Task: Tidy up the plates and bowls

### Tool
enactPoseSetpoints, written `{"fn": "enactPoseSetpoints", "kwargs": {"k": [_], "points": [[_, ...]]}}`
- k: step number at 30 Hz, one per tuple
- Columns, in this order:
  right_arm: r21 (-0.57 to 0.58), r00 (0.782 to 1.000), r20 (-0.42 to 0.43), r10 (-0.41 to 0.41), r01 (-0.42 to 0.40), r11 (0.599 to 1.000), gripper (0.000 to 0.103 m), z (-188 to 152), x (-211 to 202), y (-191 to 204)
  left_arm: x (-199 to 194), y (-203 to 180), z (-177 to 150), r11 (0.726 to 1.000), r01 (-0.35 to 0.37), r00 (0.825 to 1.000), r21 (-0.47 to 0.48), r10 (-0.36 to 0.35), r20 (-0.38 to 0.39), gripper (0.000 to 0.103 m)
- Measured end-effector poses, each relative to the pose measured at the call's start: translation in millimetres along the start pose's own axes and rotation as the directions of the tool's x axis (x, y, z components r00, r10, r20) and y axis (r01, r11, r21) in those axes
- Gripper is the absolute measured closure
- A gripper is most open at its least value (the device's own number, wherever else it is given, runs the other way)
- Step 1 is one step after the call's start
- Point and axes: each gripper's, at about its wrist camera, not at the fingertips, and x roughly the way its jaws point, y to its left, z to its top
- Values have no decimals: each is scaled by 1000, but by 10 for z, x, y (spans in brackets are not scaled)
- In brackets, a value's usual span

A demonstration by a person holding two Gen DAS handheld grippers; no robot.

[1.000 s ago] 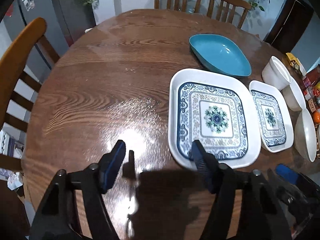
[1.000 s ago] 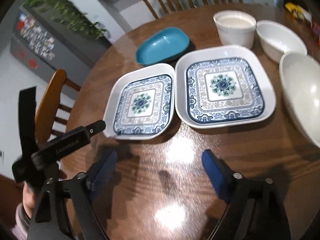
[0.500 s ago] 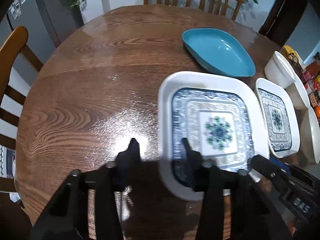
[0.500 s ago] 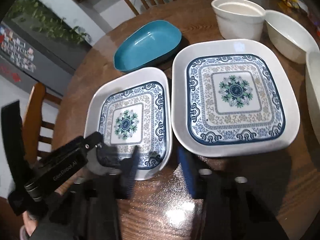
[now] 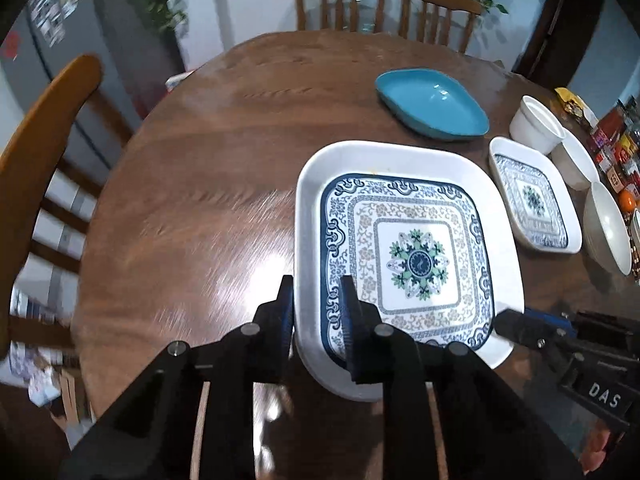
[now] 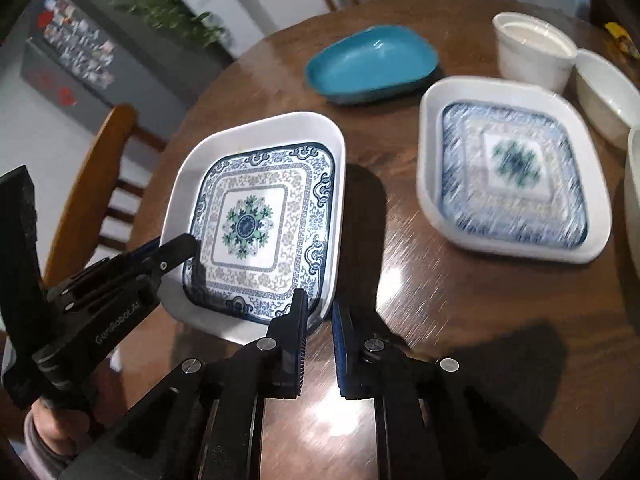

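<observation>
A square white plate with a blue pattern (image 5: 416,264) (image 6: 256,220) is held near the front of the round wooden table (image 5: 208,168). My left gripper (image 5: 316,300) has the plate's near left rim between its pads, and its jaws are still closing. My right gripper (image 6: 319,312) pinches the near right corner, and its jaws are closing too. Each gripper shows in the other's view: the left gripper (image 6: 184,246), the right gripper (image 5: 510,324). A shadow under the plate suggests that it is raised. A second patterned plate (image 5: 532,200) (image 6: 512,168) lies to the right.
Behind the plates lies a teal oval dish (image 5: 432,104). A white cup (image 5: 536,126) and two white bowls (image 5: 576,160) (image 5: 604,228) line the right edge, next to packets. Wooden chairs stand at the left (image 5: 44,128) and the far side (image 5: 340,0).
Both grippers went from wide open over bare table to clamped on the near rim of the patterned plate. The plate now stands apart from the second plate, with a shadow under it.
</observation>
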Motion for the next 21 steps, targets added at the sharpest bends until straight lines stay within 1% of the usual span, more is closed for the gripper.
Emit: {"fn": "enactPoseSetpoints", "kwargs": {"k": [2,5,10,13,14,15,16,17,18,19,20,21], "points": [[-29,1000,-28,3,-4,1000,89,-129,10,81,-33,33,-146,1000,5,1000,-20,-6,-20,84],[-52,999,-50,-14,11,999,89,-241,7,80,2,-6,-343,999,22,998,-37,-24,-55,84],[-58,996,-83,-36,31,998,89,-347,59,19,67,-96,-454,999,19,996,-51,-23,-84,84],[-71,996,-76,-45,39,997,88,-388,50,31,47,-132,-493,999,7,998,-51,-10,-69,83],[-77,996,-68,-56,50,996,88,-399,35,40,31,-151,-490,999,1,998,-48,-4,-62,79],[-82,996,-61,-68,63,995,86,-408,16,46,34,-199,-473,999,-11,998,-47,8,-54,68],[-90,996,-48,-77,72,993,85,-413,-22,48,5,-208,-475,999,-22,999,-49,20,-43,60],[-103,996,-28,-86,83,991,80,-412,-87,48,-36,-209,-479,998,-34,999,-52,33,-29,44],[-110,996,-13,-93,92,990,73,-412,-120,65,-91,-194,-485,997,-45,999,-60,44,-14,36],[-116,995,7,-99,99,988,70,-407,-183,53,-153,-190,-484,996,-51,999,-68,52,3,36],[-117,994,25,-102,104,988,63,-398,-245,33,-198,-184,-478,996,-54,998,-72,55,11,36],[-110,994,45,-101,106,988,60,-388,-326,-7,-256,-180,-479,995,-59,998,-76,61,20,34]]}}
